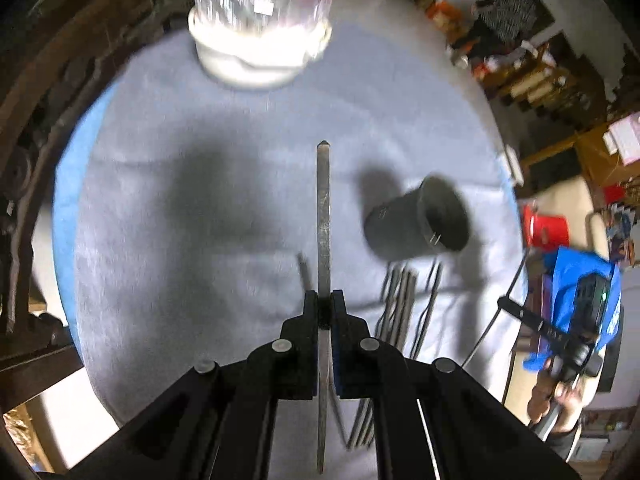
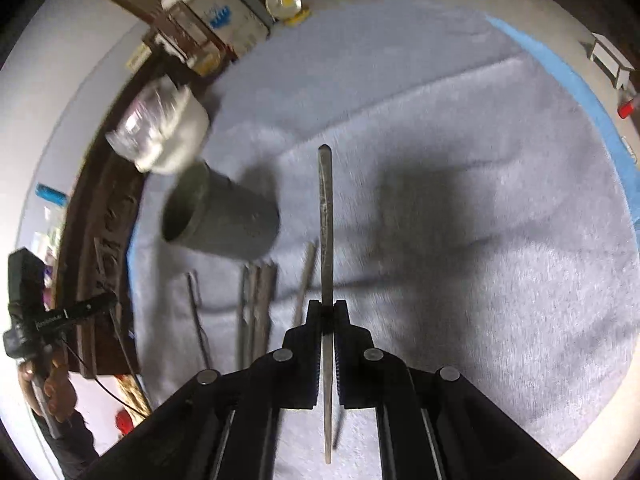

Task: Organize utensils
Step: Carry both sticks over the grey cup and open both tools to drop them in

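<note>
Steel sticks are clamped edge-on, one in each tool, left (image 1: 324, 312) and right (image 2: 327, 316), so to finish well, swing each over the black cup (image 1: 420, 220) at two o'clock on the grey counter (image 1: 200, 120), tip down, before letting go.

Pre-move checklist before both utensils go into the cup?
1. Left gripper shut on its utensil: ok.
2. Right gripper shut on its utensil: ok.
3. Dark cup upright, mouth open: ok.
4. Cup interior clear: cannot tell, blurred.
5. Loose utensils on the cloth, clear of the cup: ok.
6. Which utensil type each gripper holds: cannot tell.
</note>
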The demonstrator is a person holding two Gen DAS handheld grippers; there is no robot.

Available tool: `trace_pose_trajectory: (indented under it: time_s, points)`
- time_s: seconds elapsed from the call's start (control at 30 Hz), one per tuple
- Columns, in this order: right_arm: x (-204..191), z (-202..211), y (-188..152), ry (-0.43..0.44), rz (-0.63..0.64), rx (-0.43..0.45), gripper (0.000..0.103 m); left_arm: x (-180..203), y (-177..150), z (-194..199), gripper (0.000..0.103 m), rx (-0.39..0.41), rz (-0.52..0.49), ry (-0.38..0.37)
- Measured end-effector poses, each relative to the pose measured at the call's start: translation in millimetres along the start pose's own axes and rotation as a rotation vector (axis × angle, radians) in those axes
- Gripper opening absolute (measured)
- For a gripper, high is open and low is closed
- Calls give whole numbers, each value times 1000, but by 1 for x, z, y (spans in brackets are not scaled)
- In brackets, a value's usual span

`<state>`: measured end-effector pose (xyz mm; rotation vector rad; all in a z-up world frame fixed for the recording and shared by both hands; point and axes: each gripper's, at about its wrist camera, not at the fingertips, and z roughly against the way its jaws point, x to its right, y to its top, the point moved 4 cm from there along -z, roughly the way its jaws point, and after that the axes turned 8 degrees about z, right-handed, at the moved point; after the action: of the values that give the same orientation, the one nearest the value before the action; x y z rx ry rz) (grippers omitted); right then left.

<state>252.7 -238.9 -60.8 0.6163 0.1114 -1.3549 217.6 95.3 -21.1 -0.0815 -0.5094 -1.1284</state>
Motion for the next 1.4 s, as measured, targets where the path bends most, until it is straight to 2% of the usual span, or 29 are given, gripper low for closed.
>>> trace_pose_trajectory:
  time_s: [0.07, 0.27, 0.43, 0.53, 0.67, 0.8, 0.9, 1.1, 1.4]
  points:
    - [-7, 19, 11, 29, -2, 68, 6, 9, 7, 5, 5, 50, 17, -27]
    - [-39, 82, 49, 84, 25, 270, 6, 42, 29, 57, 5, 255, 24, -112]
    - [-69, 122, 80, 110, 57, 444, 6, 73, 44, 93, 5, 474, 37, -191]
    - [-86, 127, 95, 112, 65, 529, 6, 93, 47, 99, 5, 612, 14, -199]
    - [-104, 110, 113, 71, 79, 594, 6, 106, 51, 90, 5, 710, -2, -189]
    - [-117, 87, 123, 24, 104, 617, 6, 113, 56, 65, 5, 741, -24, -159]
    - [-123, 61, 128, -9, 124, 604, 6, 113, 58, 50, 6, 737, -34, -136]
    - [-112, 17, 123, -49, 145, 536, 7, 110, 59, 20, 6, 712, -57, -109]
    - [-103, -12, 108, -81, 172, 469, 7, 101, 55, -15, 6, 665, -92, -60]
